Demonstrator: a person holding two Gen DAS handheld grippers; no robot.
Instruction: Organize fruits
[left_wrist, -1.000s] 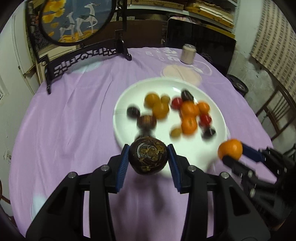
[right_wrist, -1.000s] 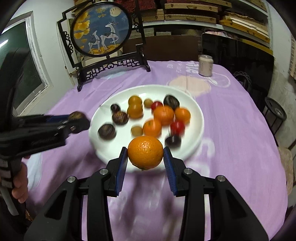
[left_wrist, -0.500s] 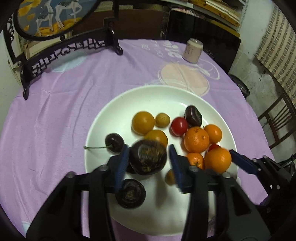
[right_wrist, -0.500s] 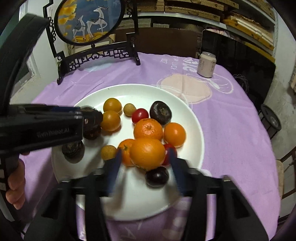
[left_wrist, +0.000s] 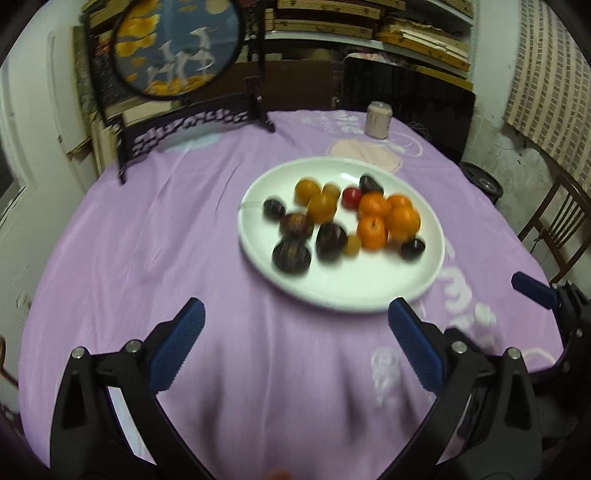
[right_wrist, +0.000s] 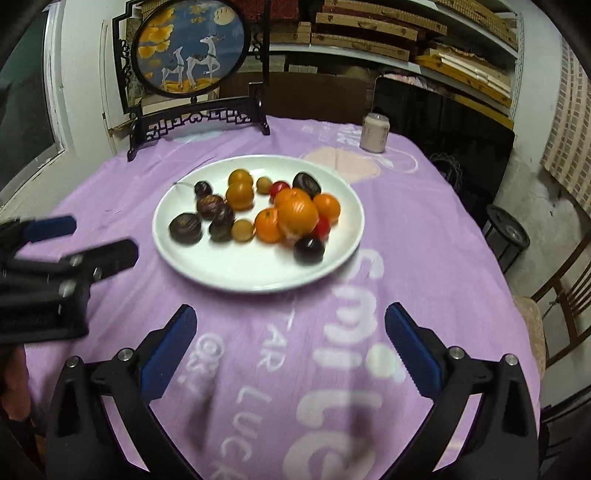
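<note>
Both tools, left tool (left_wrist: 295, 339) and right tool (right_wrist: 290, 345), are spread and empty above the surface; fruits (right_wrist: 258, 216) lie on the plate (right_wrist: 258, 280). Check that none rolls, and keep your tools low.

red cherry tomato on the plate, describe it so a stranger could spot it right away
Find the white plate on the purple tablecloth. Toward its far side, behind the cluster of oranges, sits the red cherry tomato, between a small tan fruit and a dark plum. It is small, round and glossy red.
</note>
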